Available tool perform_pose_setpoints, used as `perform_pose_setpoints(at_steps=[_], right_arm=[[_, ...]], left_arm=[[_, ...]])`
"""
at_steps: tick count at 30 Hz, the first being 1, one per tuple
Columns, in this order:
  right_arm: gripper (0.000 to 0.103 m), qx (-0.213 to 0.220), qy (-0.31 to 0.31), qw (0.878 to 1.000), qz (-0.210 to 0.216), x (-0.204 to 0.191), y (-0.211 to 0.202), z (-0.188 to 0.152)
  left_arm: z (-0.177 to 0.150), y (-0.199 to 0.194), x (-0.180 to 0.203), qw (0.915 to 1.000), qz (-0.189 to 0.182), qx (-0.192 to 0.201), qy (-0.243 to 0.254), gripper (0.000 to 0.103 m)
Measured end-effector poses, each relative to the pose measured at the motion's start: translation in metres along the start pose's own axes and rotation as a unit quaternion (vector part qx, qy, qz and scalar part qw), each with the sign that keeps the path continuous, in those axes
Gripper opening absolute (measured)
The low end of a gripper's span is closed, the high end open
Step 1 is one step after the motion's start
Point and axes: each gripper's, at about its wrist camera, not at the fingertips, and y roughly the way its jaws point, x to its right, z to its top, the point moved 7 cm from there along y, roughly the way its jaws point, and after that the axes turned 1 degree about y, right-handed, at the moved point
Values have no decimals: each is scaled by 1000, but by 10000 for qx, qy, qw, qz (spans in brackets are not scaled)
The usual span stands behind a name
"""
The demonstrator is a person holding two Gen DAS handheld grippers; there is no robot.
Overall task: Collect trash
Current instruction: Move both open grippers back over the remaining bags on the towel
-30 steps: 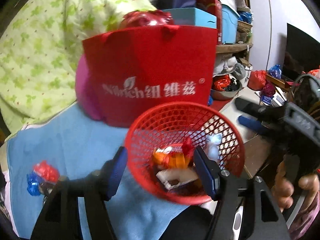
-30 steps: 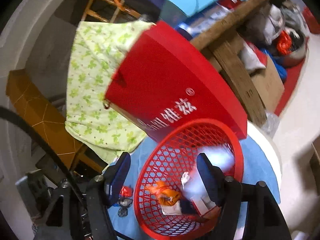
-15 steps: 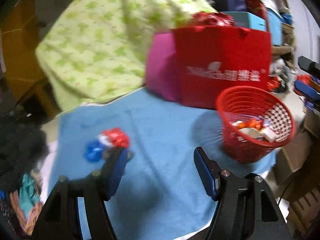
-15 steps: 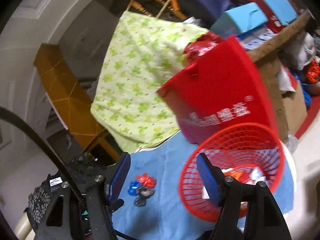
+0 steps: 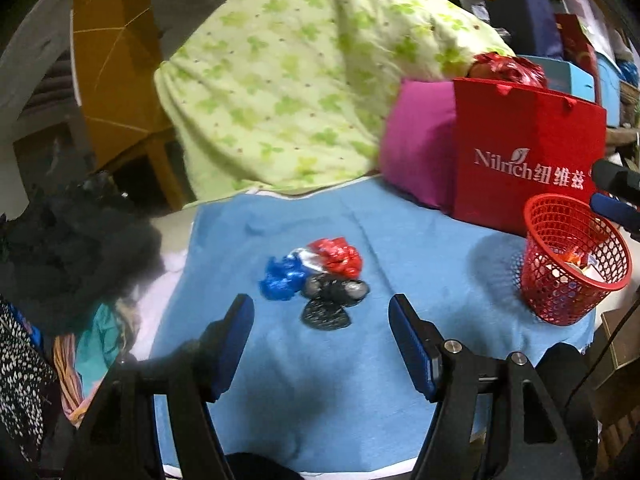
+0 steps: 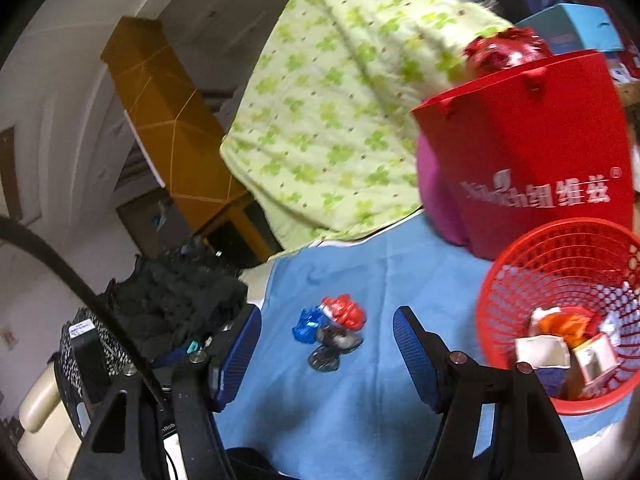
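A small heap of crumpled wrappers lies on the blue cloth [image 5: 400, 248]: a red one [image 5: 335, 257], a blue one [image 5: 282, 277] and a black one [image 5: 328, 300]. The heap also shows in the right wrist view [image 6: 330, 330]. A red mesh basket [image 5: 573, 258] holding several pieces of trash stands at the right, and in the right wrist view [image 6: 560, 312]. My left gripper [image 5: 320, 332] is open and empty, just short of the heap. My right gripper [image 6: 326, 348] is open and empty, above the cloth, with the heap between its fingers in view.
A red paper bag [image 5: 528, 160] and a pink cushion [image 5: 420, 144] stand behind the basket. A green patterned blanket [image 5: 304, 80] hangs at the back. A dark fluffy pile [image 5: 68, 248] sits at the cloth's left edge. The table edge drops off right of the basket.
Both grippers have swung left, away from the basket and toward the wrapper heap, which now sits centred ahead of both. Both stay open.
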Motion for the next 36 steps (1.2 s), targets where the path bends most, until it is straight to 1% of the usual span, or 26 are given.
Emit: perform_pose_setpoints(at_steps=[8,17,30,33,36], right_arm=[[73,-242,-290,9992,118,-32,25,-12],[73,-420,-469,9978,208,-53,42,-21],[73,-687,-498,9962,221,-55,62,-35],[73,-839,-484,9951,198,-53,75,-42],[73,-1100,-523,9925,115,-49,97,-52]], left_arm=[[-15,-5,-34,9994,200,-47,-264,71],[-25,-7,-54,9987,262,-57,-433,71],[-39,7,-67,9977,295,-225,-572,71],[-47,18,-75,9969,307,-352,-630,71],[-62,34,-91,9945,385,-562,-790,71]])
